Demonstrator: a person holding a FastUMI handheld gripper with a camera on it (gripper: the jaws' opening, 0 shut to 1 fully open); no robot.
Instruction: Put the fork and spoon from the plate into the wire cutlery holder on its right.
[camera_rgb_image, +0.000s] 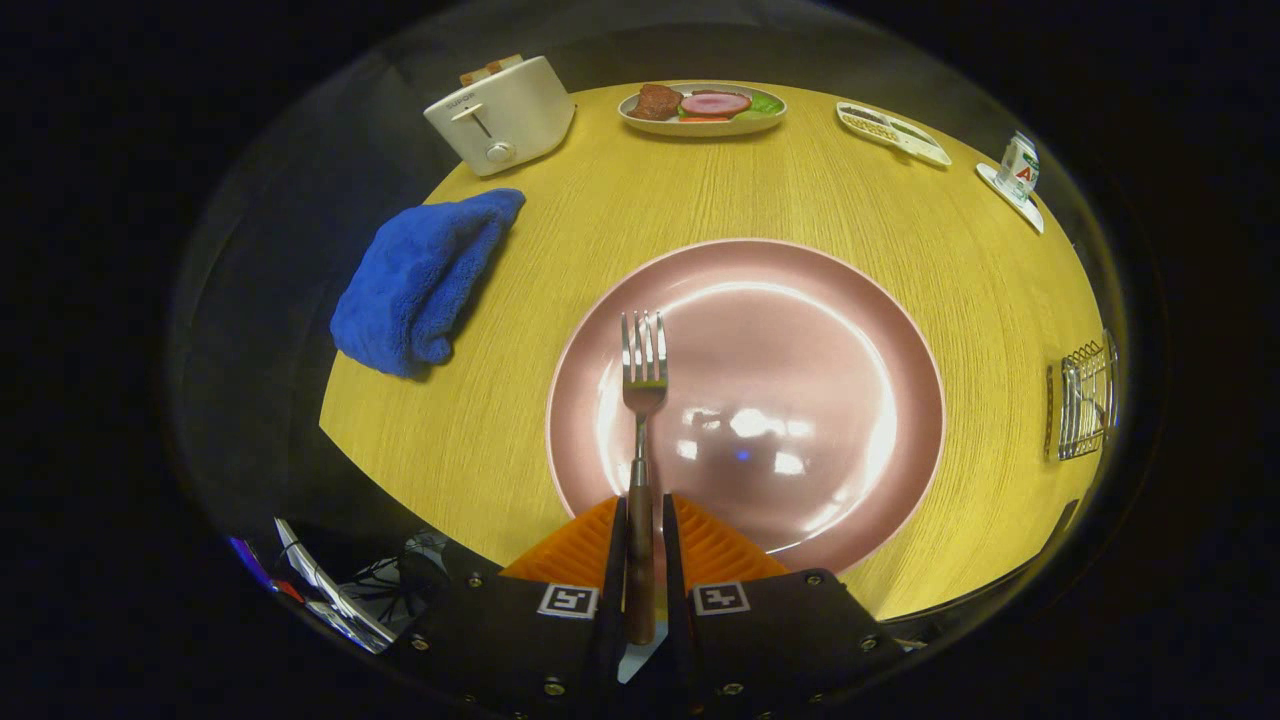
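Clamping the fork (643, 400) by its wooden handle, the gripper (640, 545) holds it tines-forward over the pink plate (800, 300). Risk — the long fork pivots between the fingers or catches a wire of the cutlery holder (1085, 400), well off to the right.

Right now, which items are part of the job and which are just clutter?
Job: fork, handle clamped between the claw fingers; pink plate; wire cutlery holder.
Clutter: blue towel, toaster, food plate, small tray, carton.
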